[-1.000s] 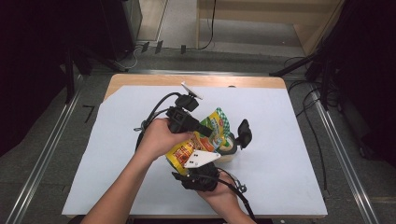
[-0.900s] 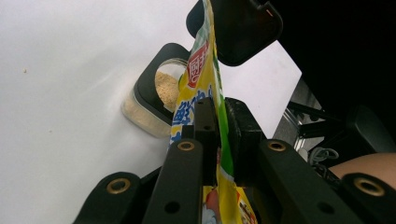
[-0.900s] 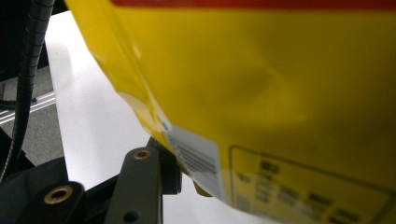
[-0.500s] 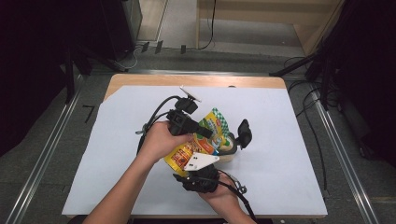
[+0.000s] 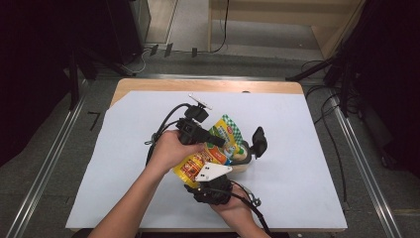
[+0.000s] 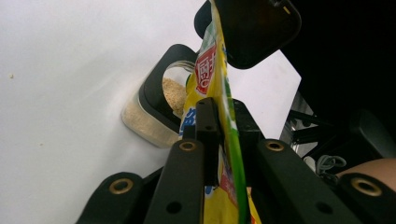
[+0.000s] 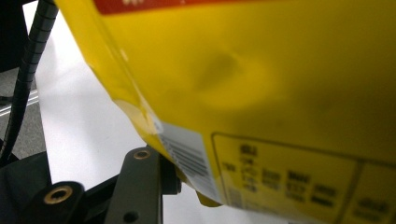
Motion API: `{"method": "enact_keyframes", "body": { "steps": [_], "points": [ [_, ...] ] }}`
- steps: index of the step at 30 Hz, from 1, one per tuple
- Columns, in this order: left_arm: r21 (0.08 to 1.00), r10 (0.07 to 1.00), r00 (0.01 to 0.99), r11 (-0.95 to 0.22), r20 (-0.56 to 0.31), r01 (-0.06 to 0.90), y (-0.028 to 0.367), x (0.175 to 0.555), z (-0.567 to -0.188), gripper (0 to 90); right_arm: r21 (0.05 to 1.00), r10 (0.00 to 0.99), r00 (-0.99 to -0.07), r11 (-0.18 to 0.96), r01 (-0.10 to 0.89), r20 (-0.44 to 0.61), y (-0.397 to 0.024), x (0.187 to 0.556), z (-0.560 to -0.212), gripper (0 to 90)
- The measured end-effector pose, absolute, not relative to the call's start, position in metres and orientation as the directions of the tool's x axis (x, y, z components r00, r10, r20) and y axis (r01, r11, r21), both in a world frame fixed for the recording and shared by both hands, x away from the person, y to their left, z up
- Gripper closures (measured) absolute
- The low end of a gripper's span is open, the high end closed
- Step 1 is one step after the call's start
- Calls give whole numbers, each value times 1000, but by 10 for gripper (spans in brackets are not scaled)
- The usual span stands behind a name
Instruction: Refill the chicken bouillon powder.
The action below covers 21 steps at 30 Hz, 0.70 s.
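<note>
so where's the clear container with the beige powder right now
In the high view the container sits on the white sheet just right of centre, under the yellow pouch that both grippers hold, its black lid flipped open to the right.

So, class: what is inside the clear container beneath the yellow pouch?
The clear container holds pale, crumb-like powder, seen through its black-rimmed opening and its side. The yellow pouch covers the rest of the opening, so its fill level stays hidden.
</note>
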<state>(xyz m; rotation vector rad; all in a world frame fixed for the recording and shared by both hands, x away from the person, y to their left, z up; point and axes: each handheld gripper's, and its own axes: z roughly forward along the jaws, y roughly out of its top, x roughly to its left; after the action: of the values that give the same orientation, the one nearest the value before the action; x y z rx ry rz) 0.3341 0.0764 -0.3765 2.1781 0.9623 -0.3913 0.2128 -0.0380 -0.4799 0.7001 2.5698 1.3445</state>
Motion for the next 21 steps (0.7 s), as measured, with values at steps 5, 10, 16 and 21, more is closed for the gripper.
{"method": "enact_keyframes", "body": {
  "steps": [5,10,16,21],
  "points": [
    [480,515,658,-450,-550,753,87,335,-372,885,806,470,-880,492,330,74,-36,211,-481,601],
    [486,505,640,-417,-579,768,102,335,-368,888,811,475,-876,478,339,86,-37,213,-480,560],
    [474,498,599,-366,-627,801,124,335,-364,892,812,484,-870,470,347,91,-38,215,-481,522],
    [484,506,583,-328,-635,811,144,334,-359,894,811,499,-858,449,376,121,-40,221,-480,486]
  ]
}}
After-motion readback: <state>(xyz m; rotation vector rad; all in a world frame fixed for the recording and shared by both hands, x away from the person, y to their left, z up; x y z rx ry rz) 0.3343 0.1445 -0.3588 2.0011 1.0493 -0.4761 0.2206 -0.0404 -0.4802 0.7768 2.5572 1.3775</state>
